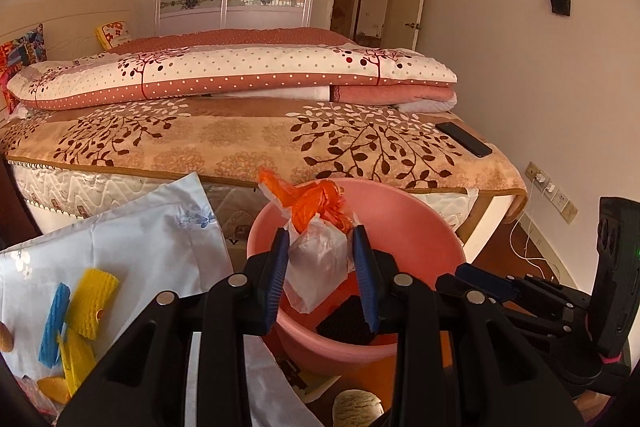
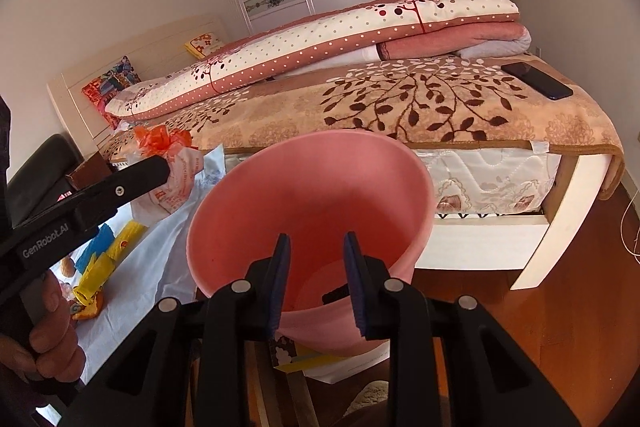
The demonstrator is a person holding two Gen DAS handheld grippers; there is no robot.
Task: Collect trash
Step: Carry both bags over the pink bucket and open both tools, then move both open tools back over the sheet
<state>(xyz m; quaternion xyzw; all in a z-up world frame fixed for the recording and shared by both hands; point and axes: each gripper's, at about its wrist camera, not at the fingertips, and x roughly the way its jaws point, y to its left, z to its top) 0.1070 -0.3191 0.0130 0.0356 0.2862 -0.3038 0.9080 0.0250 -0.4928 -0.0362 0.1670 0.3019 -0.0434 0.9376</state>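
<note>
My left gripper [image 1: 320,231] is shut on a white plastic bag [image 1: 320,263] knotted with orange plastic [image 1: 320,203]. It holds the bag over the mouth of a pink bin [image 1: 420,215]. In the right wrist view the same bag [image 2: 180,179] hangs at the left gripper [image 2: 168,163], just left of the bin [image 2: 320,187]. My right gripper [image 2: 317,237] reaches over the bin's near rim, its jaws narrowly apart with nothing between the pads. In the left wrist view the right gripper [image 1: 460,277] sits by the bin's right side. A black scrap [image 1: 348,323] lies inside the bin.
A white cloth [image 1: 120,239] to the left carries yellow foam nets [image 1: 92,303], a blue foam net [image 1: 54,323] and orange peel. The bed [image 1: 240,139] stands close behind the bin, with a phone [image 1: 464,139] on its corner. A charger cable [image 1: 528,227] trails along the right wall.
</note>
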